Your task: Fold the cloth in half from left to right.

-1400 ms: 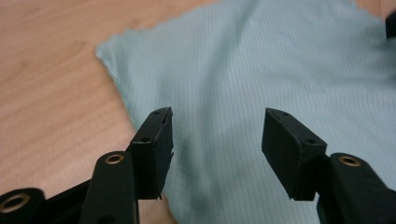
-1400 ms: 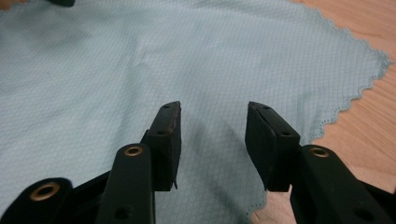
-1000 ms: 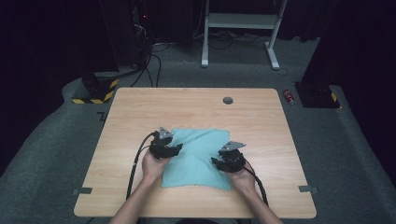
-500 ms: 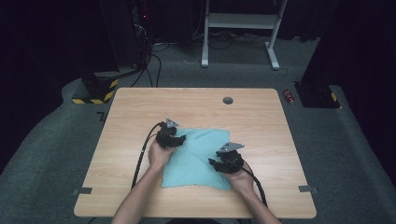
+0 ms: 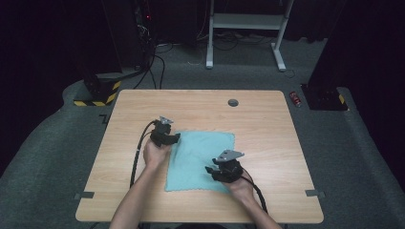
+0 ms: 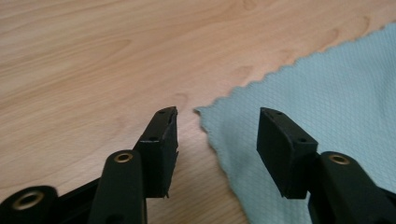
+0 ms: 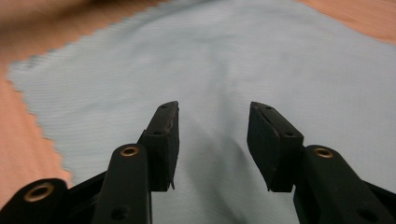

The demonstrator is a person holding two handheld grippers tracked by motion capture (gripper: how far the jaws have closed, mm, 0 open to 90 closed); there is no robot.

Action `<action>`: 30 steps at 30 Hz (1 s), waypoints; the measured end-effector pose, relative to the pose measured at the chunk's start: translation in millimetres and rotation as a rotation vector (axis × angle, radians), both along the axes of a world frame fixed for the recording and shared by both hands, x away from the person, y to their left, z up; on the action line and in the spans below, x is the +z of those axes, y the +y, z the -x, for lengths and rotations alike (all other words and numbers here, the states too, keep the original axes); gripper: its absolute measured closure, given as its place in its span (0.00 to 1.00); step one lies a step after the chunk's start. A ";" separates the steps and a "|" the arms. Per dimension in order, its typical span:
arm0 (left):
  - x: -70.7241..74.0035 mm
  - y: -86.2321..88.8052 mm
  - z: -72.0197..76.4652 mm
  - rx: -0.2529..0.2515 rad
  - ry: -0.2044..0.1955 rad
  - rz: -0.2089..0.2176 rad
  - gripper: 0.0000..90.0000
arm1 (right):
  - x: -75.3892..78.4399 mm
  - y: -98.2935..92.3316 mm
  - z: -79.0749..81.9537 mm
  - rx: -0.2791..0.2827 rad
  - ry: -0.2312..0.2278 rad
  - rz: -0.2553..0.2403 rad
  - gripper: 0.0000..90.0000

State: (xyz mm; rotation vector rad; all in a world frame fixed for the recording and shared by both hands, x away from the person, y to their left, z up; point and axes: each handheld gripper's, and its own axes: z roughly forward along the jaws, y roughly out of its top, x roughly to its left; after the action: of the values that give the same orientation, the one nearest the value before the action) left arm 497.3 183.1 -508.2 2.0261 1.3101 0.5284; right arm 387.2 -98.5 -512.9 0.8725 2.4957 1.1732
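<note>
While the teal cloth (image 5: 200,160) lies flat at table centre, its far-left corner (image 6: 201,112) is seen just ahead of the left gripper (image 6: 217,116), toward one o'clock, between jaws that have just been closing yet grasp nothing; the right gripper (image 7: 212,109) is held released over the cloth's near-right part

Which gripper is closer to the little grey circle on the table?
Left. The left gripper sits at the cloth's far corner, nearer the grey circle; the right gripper hovers by the cloth's near edge.
</note>
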 end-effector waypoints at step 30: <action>-10.5 -3.6 -8.5 0.004 -0.012 0.003 0.84 | -5.6 118.9 54.2 0.313 0.011 -0.006 0.67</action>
State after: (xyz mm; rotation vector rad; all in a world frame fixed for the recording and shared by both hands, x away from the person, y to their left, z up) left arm 505.8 179.6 -518.6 2.0145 1.3077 0.5395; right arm 333.0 20.4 -518.5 0.5001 2.7091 1.2688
